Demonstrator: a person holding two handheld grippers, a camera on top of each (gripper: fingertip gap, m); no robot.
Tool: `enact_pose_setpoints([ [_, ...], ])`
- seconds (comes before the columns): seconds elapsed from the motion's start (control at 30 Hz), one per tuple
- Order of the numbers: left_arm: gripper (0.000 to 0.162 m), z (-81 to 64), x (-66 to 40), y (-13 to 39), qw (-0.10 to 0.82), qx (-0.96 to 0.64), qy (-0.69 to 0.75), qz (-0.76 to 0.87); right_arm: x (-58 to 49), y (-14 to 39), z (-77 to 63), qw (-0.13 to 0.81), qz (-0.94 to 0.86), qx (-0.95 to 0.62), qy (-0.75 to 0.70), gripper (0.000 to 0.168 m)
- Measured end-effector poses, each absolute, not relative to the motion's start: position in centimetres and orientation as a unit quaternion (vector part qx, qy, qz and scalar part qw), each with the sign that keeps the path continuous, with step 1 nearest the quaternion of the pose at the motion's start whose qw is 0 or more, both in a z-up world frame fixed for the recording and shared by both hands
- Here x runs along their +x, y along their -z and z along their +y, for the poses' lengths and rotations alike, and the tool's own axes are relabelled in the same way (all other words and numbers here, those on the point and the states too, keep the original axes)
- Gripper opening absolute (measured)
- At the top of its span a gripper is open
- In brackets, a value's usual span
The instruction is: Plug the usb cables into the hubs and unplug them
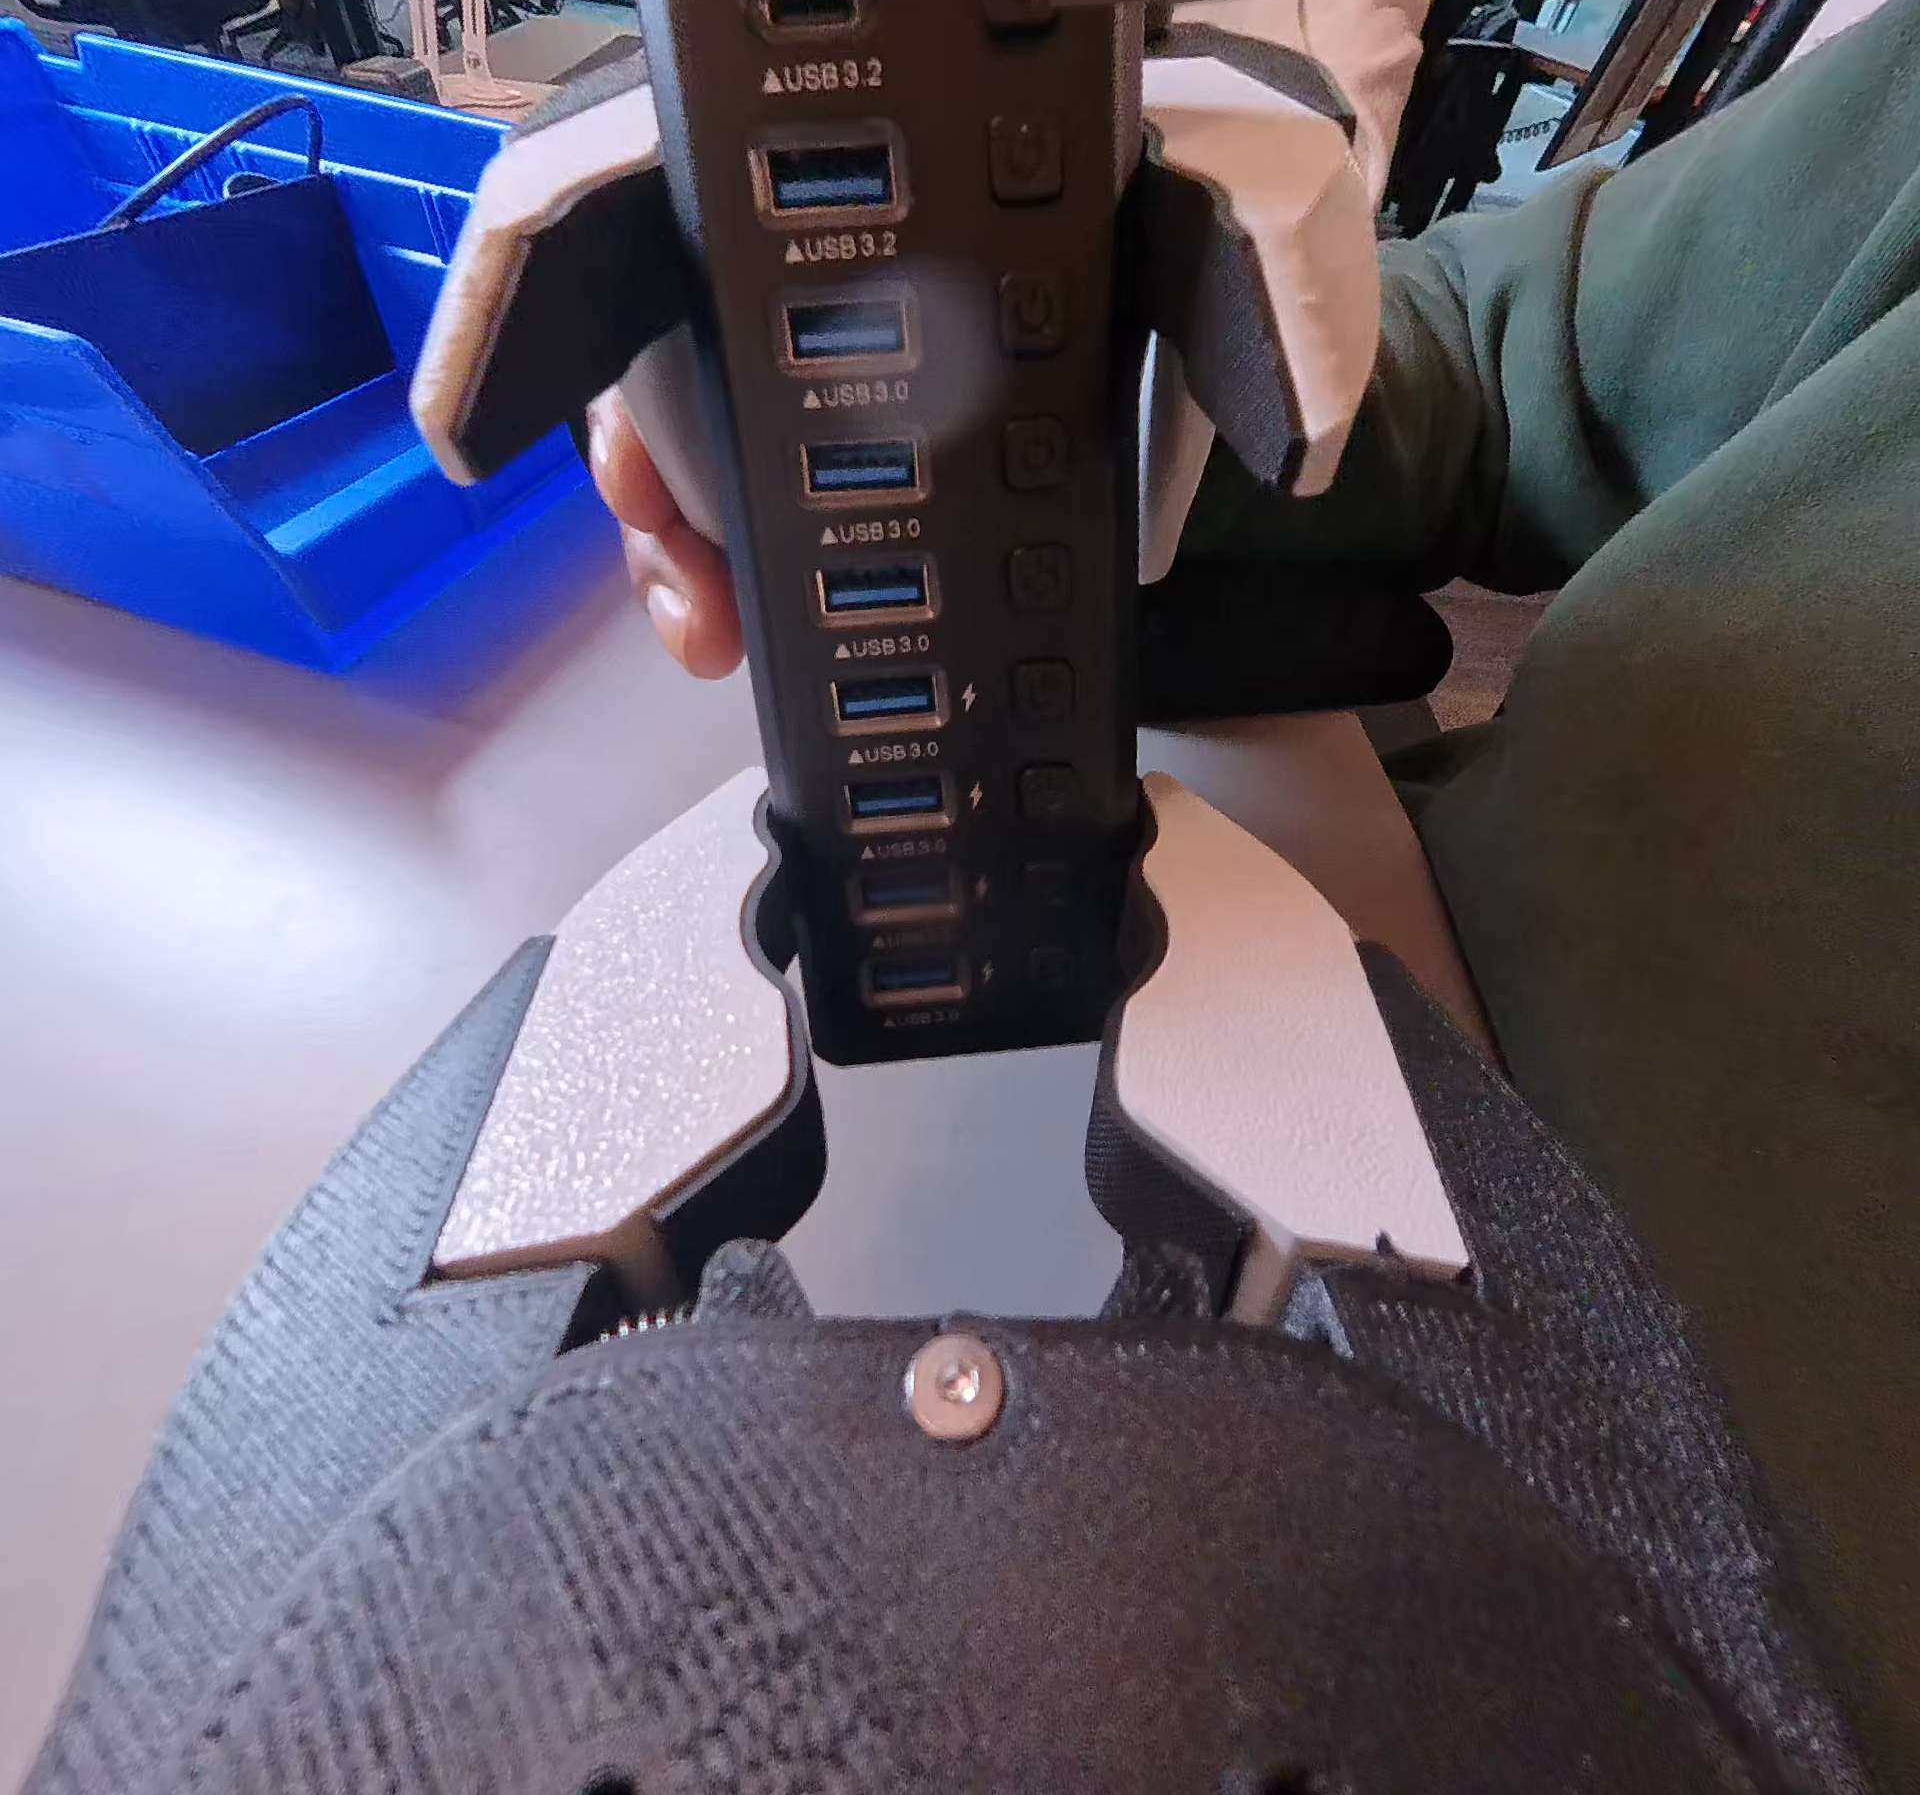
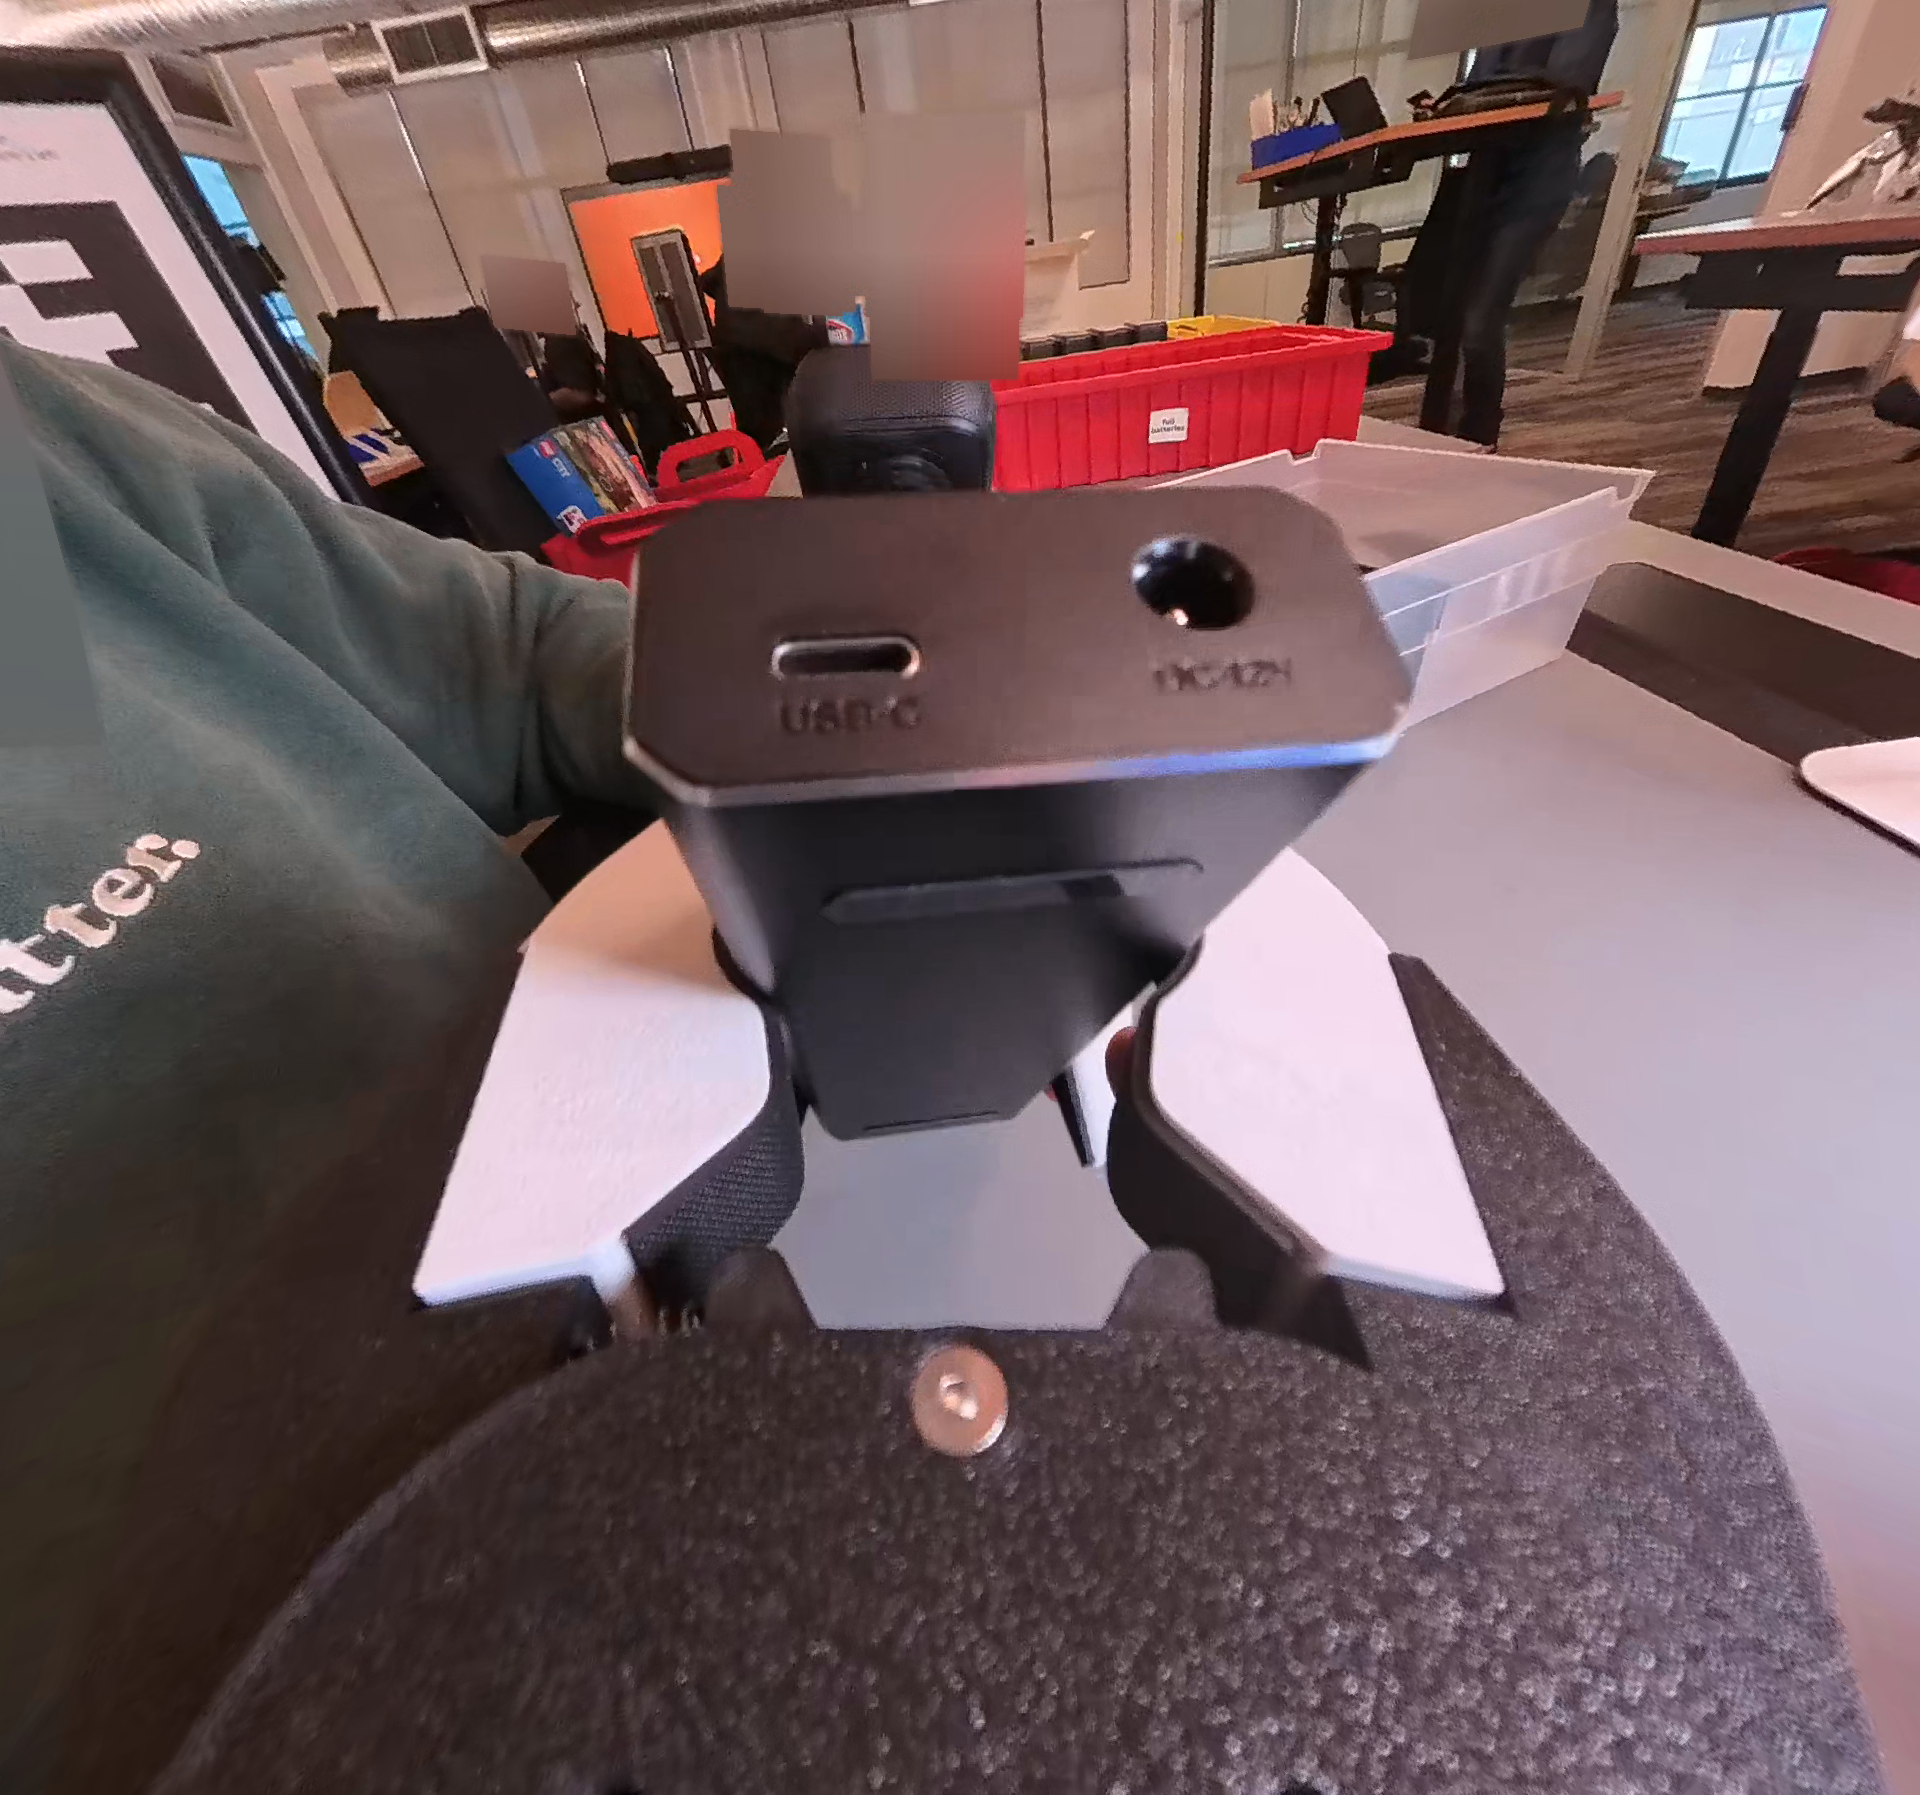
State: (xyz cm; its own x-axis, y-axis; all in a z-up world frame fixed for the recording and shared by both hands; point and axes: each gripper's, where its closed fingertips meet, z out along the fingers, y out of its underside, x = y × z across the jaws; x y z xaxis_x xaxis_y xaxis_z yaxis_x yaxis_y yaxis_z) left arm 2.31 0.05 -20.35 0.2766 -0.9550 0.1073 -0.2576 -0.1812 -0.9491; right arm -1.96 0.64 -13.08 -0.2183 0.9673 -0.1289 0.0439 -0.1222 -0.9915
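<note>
STEP: hub positioning, no cable seated | left gripper (image 1: pixel 961 924) clamps USB hub (image 1: pixel 883 457) | right gripper (image 2: pixel 951 1049) clamps it too | NEXT: fetch cable

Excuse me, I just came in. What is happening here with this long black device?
A person in a green sweatshirt holds one long black USB hub between two hand-held grippers. The left gripper is shut on one end of the hub, and the right gripper is shut on it nearer the other end, above a grey table. Every port that shows is empty; no cable is plugged in yet. A blue bin stands on the table to the side.
</note>
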Motion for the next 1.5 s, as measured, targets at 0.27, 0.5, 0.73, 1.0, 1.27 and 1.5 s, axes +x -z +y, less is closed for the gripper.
enact_pose_setpoints([
  [0.27,0.06,-0.2,1.0,19.4,0.449,-0.657,0.373,0.478,-1.7,12.6,0.6,0.415,-0.529,-0.469,-0.573,0.072],
  [0.5,0.035,5.1,-15.5,11.4,0.552,-0.715,0.141,0.405,1.0,12.7,3.4,0.437,-0.508,-0.497,-0.551,0.072],
  [0.73,0.024,7.1,-28.3,23.8,0.238,-0.867,0.014,0.438,1.6,13.0,4.0,0.431,-0.496,-0.503,-0.562,0.072],
  [1.0,0.008,8.5,-29.7,28.2,0.134,-0.85,-0.021,0.508,2.5,13.5,4.5,0.438,-0.486,-0.512,-0.556,0.072],
  [1.27,0.008,7.9,-28.7,17.4,0.346,-0.795,-0.064,0.493,3.5,12.4,5.5,0.459,-0.464,-0.507,-0.563,0.072],
  [1.5,0.008,2.5,-18.5,6.3,0.448,-0.715,-0.018,0.536,3.7,11.4,3.5,0.446,-0.483,-0.445,-0.608,0.072],
])
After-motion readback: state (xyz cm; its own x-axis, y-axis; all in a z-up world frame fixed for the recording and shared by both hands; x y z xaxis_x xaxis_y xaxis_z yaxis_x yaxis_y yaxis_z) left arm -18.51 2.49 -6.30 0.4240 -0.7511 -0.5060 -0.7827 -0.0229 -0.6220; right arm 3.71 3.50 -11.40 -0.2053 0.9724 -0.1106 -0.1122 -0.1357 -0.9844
